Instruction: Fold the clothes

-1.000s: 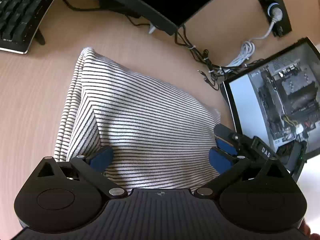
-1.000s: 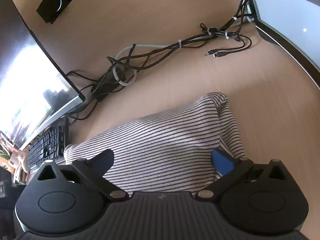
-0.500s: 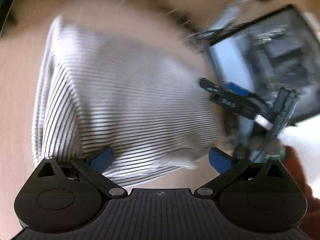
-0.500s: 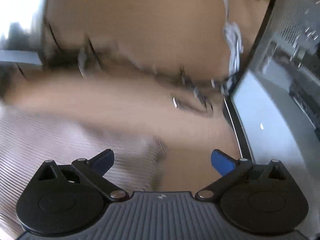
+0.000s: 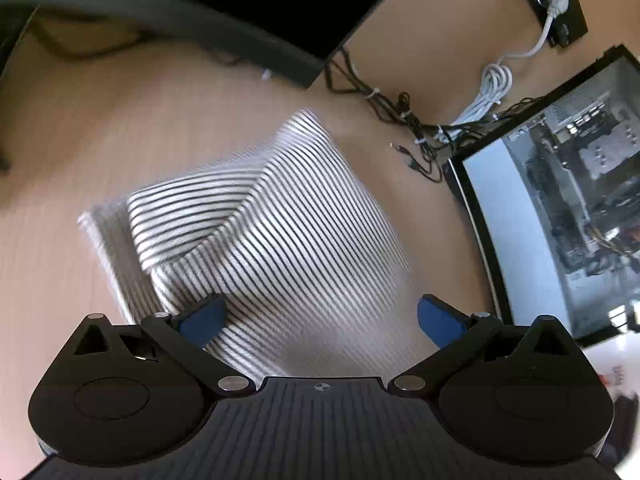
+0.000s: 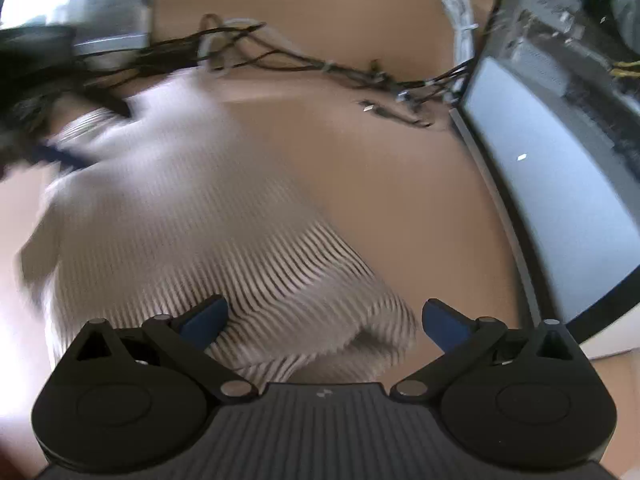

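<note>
Striped folded garment (image 5: pixel 280 220) lies beneath both wide-spread grippers, left gripper (image 5: pixel 320 318) and right gripper (image 6: pixel 325 316).

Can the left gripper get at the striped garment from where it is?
Probably yes: the left gripper is open right over the striped garment, nothing lying between them.

Office desk (image 5: pixel 100 128): monitor (image 5: pixel 280 8), cables (image 5: pixel 404 116)

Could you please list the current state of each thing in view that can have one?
Striped garment: folded into a bundle, lying on the desk.
Left gripper: open, holding nothing.
Right gripper: open, holding nothing.
Computer case: insides visible through its side.
White cable: coiled, plugged in at one end.
</note>
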`<state>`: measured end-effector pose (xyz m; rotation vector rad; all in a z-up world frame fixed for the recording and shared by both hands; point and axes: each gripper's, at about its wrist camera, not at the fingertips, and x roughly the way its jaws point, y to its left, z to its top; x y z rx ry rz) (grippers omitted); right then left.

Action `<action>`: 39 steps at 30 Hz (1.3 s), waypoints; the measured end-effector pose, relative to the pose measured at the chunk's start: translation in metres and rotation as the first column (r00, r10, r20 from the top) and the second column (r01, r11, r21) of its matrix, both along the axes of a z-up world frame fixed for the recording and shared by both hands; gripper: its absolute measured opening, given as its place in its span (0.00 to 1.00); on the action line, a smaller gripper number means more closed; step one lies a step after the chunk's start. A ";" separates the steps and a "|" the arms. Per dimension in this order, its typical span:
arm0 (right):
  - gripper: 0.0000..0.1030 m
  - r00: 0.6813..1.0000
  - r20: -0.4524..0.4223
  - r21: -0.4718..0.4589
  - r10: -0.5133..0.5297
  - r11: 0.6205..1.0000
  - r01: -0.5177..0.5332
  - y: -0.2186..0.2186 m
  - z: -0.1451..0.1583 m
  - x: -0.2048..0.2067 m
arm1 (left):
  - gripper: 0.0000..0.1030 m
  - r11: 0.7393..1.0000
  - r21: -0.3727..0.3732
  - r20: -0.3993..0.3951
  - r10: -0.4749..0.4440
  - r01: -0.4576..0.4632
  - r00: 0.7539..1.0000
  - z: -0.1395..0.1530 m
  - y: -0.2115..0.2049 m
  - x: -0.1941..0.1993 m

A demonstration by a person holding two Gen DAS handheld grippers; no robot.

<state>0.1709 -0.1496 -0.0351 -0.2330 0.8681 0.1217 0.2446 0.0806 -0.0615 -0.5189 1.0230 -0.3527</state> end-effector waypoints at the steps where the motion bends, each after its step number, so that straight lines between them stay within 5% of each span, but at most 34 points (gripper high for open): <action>1: 1.00 1.000 -0.001 0.001 0.021 1.000 -0.021 0.001 0.003 -0.003 | 1.00 1.000 0.027 0.002 0.003 -0.003 1.000 0.004 -0.006 0.003; 4: 1.00 0.997 0.011 0.002 0.073 0.997 -0.073 0.004 0.015 -0.011 | 1.00 0.999 -0.002 0.030 -0.044 0.044 0.999 0.020 -0.019 -0.003; 8: 1.00 0.994 0.098 0.011 0.041 0.999 -0.042 -0.007 0.036 -0.006 | 1.00 0.982 -0.069 -0.027 -0.178 0.176 0.984 0.014 -0.031 -0.020; 11: 1.00 0.997 0.069 -0.070 0.020 0.997 -0.015 -0.008 0.020 0.003 | 1.00 0.963 -0.107 -0.075 -0.257 0.248 0.964 0.004 -0.039 -0.030; 13: 1.00 0.999 0.032 -0.134 0.012 0.991 -0.008 -0.007 0.002 0.005 | 1.00 0.963 -0.107 -0.093 -0.259 0.249 0.961 -0.007 -0.041 -0.030; 18: 1.00 0.992 0.123 -0.225 0.020 0.974 0.009 0.006 -0.009 -0.019 | 1.00 0.964 -0.139 -0.076 -0.237 0.225 0.969 -0.011 -0.046 -0.011; 24: 1.00 0.995 0.099 -0.188 -0.010 0.982 0.029 0.005 -0.010 -0.036 | 1.00 0.964 -0.126 -0.030 -0.240 0.235 0.970 -0.010 -0.055 0.009; 30: 1.00 0.992 0.113 -0.183 0.049 0.983 -0.027 0.007 -0.001 -0.044 | 1.00 0.938 0.182 0.061 -0.309 0.294 0.949 0.021 -0.070 -0.020; 35: 1.00 0.994 0.091 -0.031 0.066 0.998 -0.063 0.005 0.012 -0.037 | 1.00 0.861 0.354 0.104 -0.424 0.364 0.900 0.025 -0.060 -0.065; 39: 1.00 0.995 0.062 -0.114 0.081 0.991 -0.073 0.026 -0.011 -0.037 | 1.00 0.793 0.477 0.073 -0.465 0.379 0.882 0.012 -0.059 -0.086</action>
